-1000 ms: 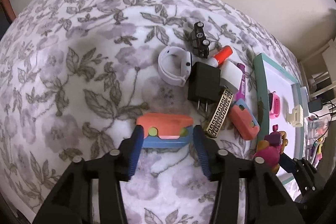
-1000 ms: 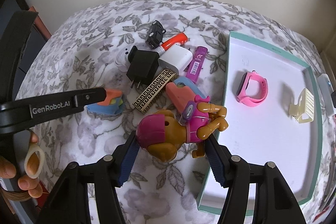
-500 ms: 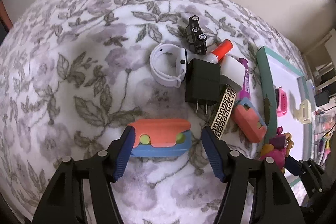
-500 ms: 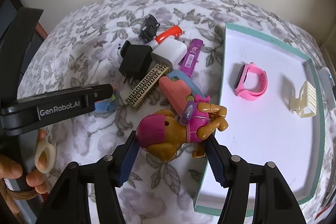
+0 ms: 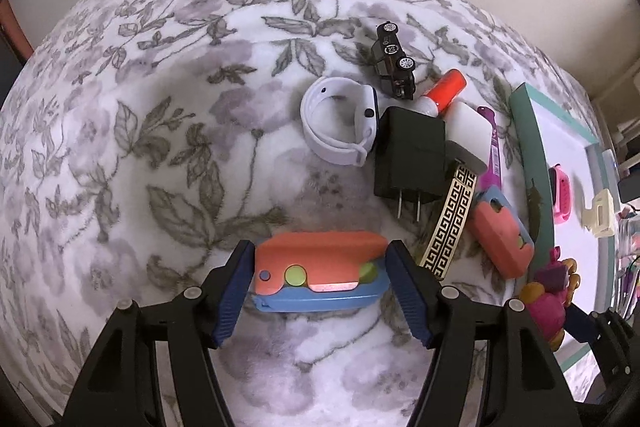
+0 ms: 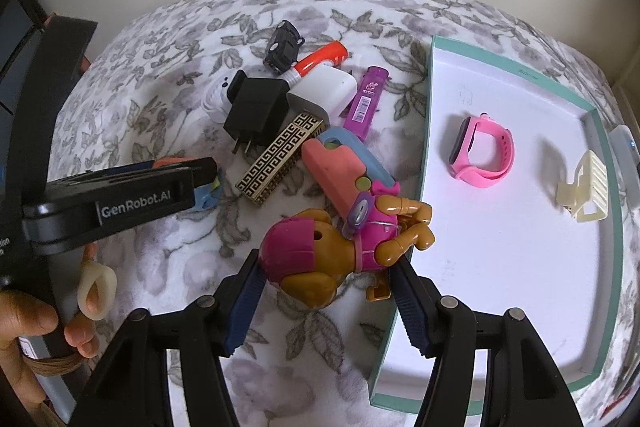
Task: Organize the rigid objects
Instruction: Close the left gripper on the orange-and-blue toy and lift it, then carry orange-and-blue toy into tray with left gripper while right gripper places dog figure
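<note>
An orange and blue flat toy (image 5: pixel 320 271) lies on the flowered blanket. My left gripper (image 5: pixel 320 255) stands open around it, a pad close to each end. My right gripper (image 6: pixel 326 259) is shut on a brown and pink dog toy (image 6: pixel 320 251), held just left of the teal-rimmed white tray (image 6: pixel 426 147). A pink watch (image 6: pixel 480 155) and a cream hair claw (image 6: pixel 584 187) lie in that tray. In the left wrist view the dog toy (image 5: pixel 548 303) shows at the lower right.
A pile sits between the grippers and the wall: white wristband (image 5: pixel 340 127), black charger (image 5: pixel 412 159), toy car (image 5: pixel 394 61), orange-capped tube (image 5: pixel 444 91), white charger (image 5: pixel 470 123), purple stick (image 5: pixel 494 151), gold-patterned bar (image 5: pixel 450 223), second orange-blue toy (image 5: pixel 500 239). A hand (image 6: pixel 24 315) holds the left tool.
The left jaws have spread wider and come down around the orange and blue toy. The right gripper keeps the dog toy and has hardly shifted.
</note>
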### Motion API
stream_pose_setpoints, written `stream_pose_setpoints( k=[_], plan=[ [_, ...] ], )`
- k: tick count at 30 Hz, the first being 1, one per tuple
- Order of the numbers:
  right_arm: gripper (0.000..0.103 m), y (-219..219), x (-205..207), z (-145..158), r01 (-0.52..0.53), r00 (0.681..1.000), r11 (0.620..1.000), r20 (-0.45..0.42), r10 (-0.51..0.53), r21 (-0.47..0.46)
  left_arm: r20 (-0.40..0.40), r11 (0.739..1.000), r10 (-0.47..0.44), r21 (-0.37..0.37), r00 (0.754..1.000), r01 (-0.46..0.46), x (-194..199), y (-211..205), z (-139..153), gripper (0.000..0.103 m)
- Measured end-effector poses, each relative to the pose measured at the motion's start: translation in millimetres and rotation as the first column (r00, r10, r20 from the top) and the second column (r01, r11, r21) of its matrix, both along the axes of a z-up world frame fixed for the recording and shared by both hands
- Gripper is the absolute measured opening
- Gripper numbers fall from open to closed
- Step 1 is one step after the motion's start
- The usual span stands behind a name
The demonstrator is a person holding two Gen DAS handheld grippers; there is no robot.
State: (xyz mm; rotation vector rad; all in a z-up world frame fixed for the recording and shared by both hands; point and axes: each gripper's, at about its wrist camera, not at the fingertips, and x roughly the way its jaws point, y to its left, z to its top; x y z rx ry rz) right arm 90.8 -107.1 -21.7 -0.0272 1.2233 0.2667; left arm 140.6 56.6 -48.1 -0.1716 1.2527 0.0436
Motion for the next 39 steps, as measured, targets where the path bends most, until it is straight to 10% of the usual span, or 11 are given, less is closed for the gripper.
stream_pose_setpoints(
  k=[28, 39],
  plan=[
    [0.065, -3, 1, 2, 0.006, 1.000, 1.000, 0.014, -0.007, 0.016, -0.028, 0.999, 0.009, -0.037, 1.000, -0.010, 1, -4, -8, 0.072],
    [0.065, -35, -3, 62, 0.080, 0.984, 0.993, 0.153, -0.092, 0.087, 0.197, 0.992, 0.006, -0.125, 0.980, 0.019, -12, -8, 77, 0.072]
  ],
)
